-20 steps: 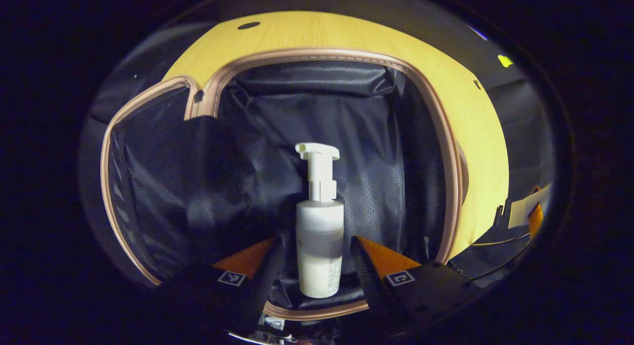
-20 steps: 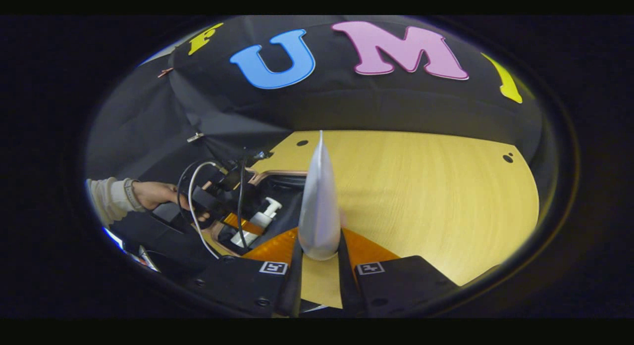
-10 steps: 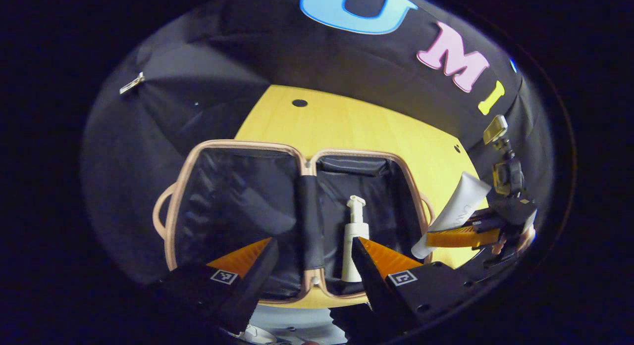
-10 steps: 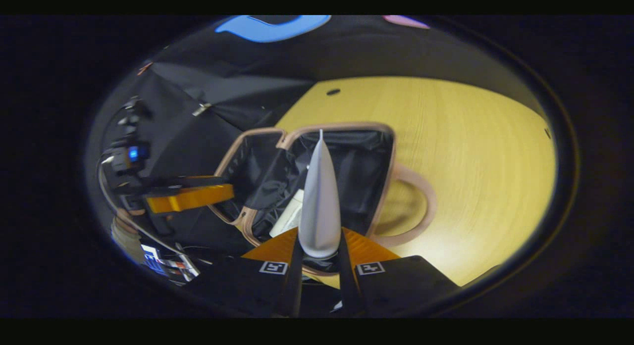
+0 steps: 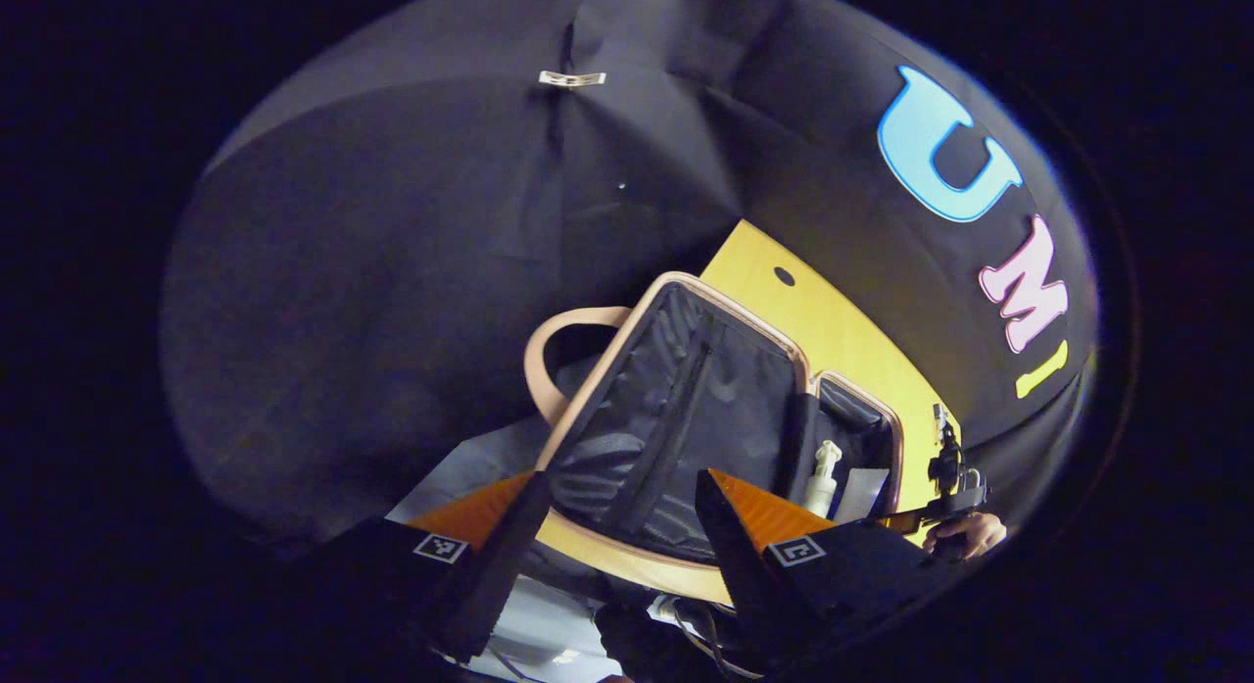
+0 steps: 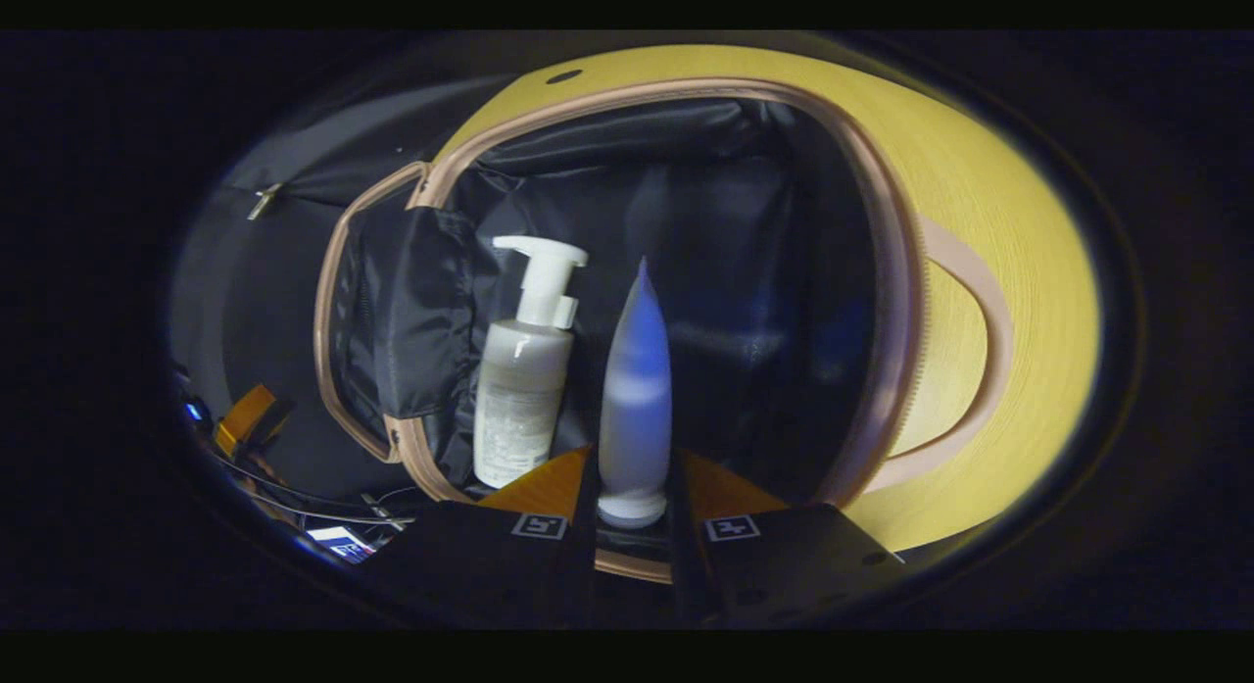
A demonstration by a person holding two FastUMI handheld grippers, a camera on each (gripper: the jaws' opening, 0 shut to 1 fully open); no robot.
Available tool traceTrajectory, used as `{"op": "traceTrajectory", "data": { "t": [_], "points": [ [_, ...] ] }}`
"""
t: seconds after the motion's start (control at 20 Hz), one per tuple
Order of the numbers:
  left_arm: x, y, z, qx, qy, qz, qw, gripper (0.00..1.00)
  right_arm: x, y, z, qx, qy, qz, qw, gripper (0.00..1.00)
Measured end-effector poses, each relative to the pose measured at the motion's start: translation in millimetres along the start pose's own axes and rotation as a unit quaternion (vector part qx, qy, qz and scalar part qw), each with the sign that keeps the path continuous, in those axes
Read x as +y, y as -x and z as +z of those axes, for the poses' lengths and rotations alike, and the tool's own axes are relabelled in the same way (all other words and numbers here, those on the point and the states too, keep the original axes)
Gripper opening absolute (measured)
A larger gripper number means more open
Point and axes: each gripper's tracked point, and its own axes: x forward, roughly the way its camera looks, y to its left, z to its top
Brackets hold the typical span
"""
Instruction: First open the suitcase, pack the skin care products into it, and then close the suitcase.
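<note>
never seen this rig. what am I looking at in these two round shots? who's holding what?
No robot arm: a person holds a two-finger gripper in each hand, each carrying a fisheye camera looking along its fingers.

Right gripper view: the right gripper is shut on a white tube, holding it over the open suitcase, beside a pump bottle lying inside.

Left gripper view: the left gripper is open and empty, seen from farther off. The suitcase lies open on a yellow table; the person's hand shows at the far right.
</note>
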Motion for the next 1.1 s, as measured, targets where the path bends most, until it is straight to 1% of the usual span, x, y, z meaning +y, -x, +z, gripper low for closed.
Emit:
{"op": "traceTrajectory", "data": {
  "t": [0.05,0.1,0.15,0.2,0.25,0.3,0.35,0.4,0.45,0.5,0.6,0.65,0.7,0.75,0.8,0.85,0.9,0.95,1.05,1.1],
  "points": [
    [10,2,10,-0.001,0.008,0.009,1.000,0.95,-2,3,1,-0.008,-0.002,-0.006,1.000,0.36],
    [17,-7,15,-0.003,0.015,0.017,1.000,0.95,2,10,2,-0.020,-0.010,0.004,1.000,0.37],
    [23,-14,25,-0.006,0.022,0.019,1.000,0.95,11,20,1,-0.038,-0.021,0.021,0.999,0.38],
    [32,-22,37,-0.008,0.027,0.018,0.999,0.95,25,36,5,-0.059,-0.033,0.053,0.996,0.37],
    [38,-26,52,-0.010,0.027,0.018,0.999,0.95,37,55,9,-0.090,-0.036,0.089,0.991,0.55],
    [39,-31,57,-0.013,0.024,0.020,0.999,0.95,59,69,17,-0.124,-0.029,0.143,0.982,0.72],
    [40,-36,64,-0.014,0.021,0.023,0.999,0.95,78,89,22,-0.158,-0.020,0.195,0.968,0.90],
    [43,-44,69,-0.010,0.020,0.026,0.999,0.95,93,114,24,-0.183,-0.017,0.231,0.956,0.90],
    [46,-54,76,-0.004,0.021,0.030,0.999,0.95,100,143,23,-0.199,-0.012,0.253,0.947,0.88],
    [50,-66,83,-0.001,0.024,0.033,0.999,0.95,98,162,25,-0.216,-0.006,0.258,0.942,0.97],
    [54,-90,90,0.019,0.026,0.029,0.999,0.95,82,187,24,-0.246,0.006,0.250,0.936,0.97],
    [62,-106,94,0.030,0.027,0.039,0.998,0.95,73,199,20,-0.252,0.004,0.250,0.935,0.97],
    [72,-120,94,0.043,0.034,0.058,0.997,0.95,65,206,16,-0.254,-0.003,0.253,0.933,0.96],
    [82,-131,93,0.055,0.048,0.076,0.994,0.95,56,209,14,-0.259,-0.012,0.252,0.933,0.97],
    [86,-142,89,0.064,0.065,0.081,0.993,0.95,42,207,13,-0.264,-0.018,0.241,0.934,1.00],
    [86,-150,84,0.077,0.078,0.078,0.991,0.95,31,199,11,-0.265,-0.023,0.225,0.937,0.97],
    [86,-155,78,0.087,0.083,0.076,0.990,0.95,21,194,7,-0.264,-0.029,0.216,0.939,0.97],
    [89,-161,73,0.096,0.076,0.082,0.989,0.95,17,195,1,-0.259,-0.038,0.218,0.940,0.97],
    [94,-173,60,0.116,0.053,0.106,0.986,0.95,16,194,-5,-0.250,-0.066,0.234,0.937,0.97],
    [89,-176,57,0.118,0.054,0.093,0.987,0.95,15,191,-7,-0.247,-0.075,0.236,0.937,0.97]
  ]
}}
